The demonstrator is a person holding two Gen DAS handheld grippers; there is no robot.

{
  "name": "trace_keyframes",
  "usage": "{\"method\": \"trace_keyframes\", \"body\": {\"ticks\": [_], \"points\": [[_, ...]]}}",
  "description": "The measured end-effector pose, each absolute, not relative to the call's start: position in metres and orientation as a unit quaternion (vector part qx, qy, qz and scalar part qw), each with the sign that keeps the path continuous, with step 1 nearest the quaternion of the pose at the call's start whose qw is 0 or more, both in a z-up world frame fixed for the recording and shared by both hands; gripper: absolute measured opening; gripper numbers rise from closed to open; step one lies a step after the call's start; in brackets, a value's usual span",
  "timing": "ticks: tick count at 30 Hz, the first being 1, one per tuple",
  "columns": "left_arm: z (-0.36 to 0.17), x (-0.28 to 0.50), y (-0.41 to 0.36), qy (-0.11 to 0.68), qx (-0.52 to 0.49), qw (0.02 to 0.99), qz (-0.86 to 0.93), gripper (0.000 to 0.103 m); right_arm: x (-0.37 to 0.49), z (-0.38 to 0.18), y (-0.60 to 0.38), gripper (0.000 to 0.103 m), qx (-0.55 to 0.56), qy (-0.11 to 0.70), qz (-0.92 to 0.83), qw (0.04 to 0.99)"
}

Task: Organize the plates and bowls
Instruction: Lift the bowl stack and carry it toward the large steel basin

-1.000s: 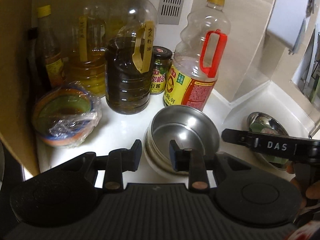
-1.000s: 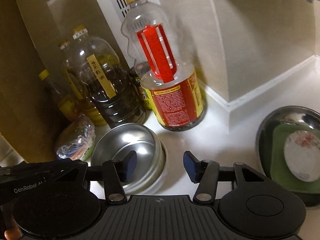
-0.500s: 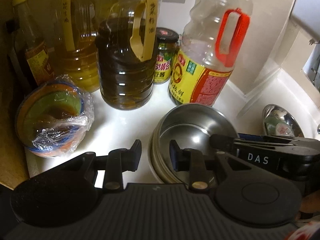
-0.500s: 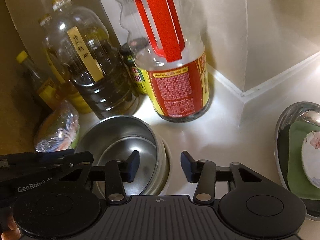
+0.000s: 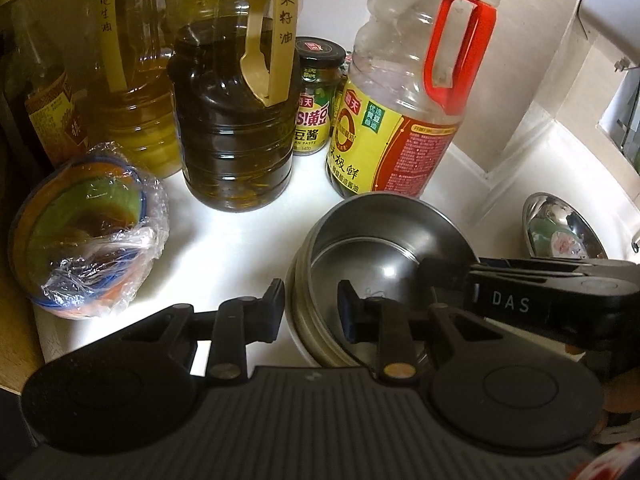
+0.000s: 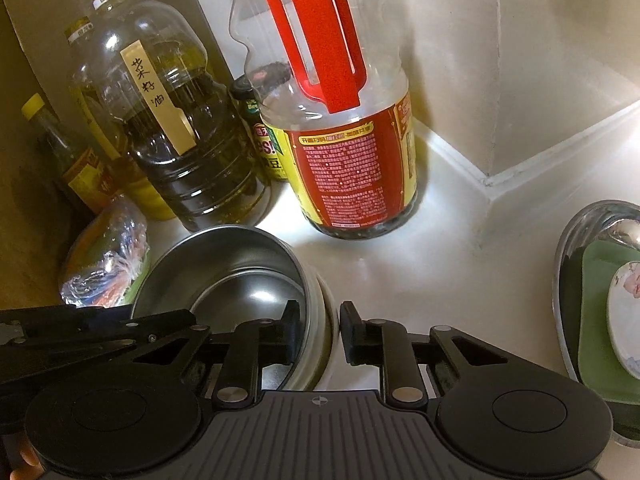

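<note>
A stack of steel bowls (image 5: 376, 248) stands on the white counter, also in the right wrist view (image 6: 240, 276). My left gripper (image 5: 312, 310) straddles the stack's near-left rim, one finger outside and one inside, with a gap on both sides. My right gripper (image 6: 318, 334) straddles the stack's right rim the same way, its jaws close to the wall; contact is unclear. A steel dish (image 6: 592, 300) at the right holds a green plate (image 6: 600, 320) and a small white plate (image 6: 626, 320).
Oil bottles (image 5: 236, 120), a soy sauce bottle (image 5: 404, 112) and a jar (image 5: 316, 96) crowd the back corner. A plastic-wrapped stack of coloured bowls (image 5: 88, 236) sits at the left. A tiled wall corner (image 6: 488, 176) juts out right of the soy bottle.
Both grippers have moved forward and down onto the steel bowl stack. The right gripper's jaws have narrowed around the rim.
</note>
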State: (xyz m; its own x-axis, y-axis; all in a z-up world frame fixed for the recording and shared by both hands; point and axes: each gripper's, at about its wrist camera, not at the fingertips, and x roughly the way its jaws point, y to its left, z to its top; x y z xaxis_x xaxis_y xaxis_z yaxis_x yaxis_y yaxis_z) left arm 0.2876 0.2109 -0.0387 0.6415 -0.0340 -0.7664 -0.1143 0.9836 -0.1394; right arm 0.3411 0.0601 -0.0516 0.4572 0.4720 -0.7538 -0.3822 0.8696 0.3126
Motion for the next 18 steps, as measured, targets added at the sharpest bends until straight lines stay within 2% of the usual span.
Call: {"method": "trace_keyframes", "body": {"ticks": [18], "points": [[-0.039, 0.284, 0.199, 0.426, -0.070, 0.902, 0.015, 0.024, 0.335, -0.049, 0.047, 0.018, 0.046, 0.469, 0.245, 0.847]]}}
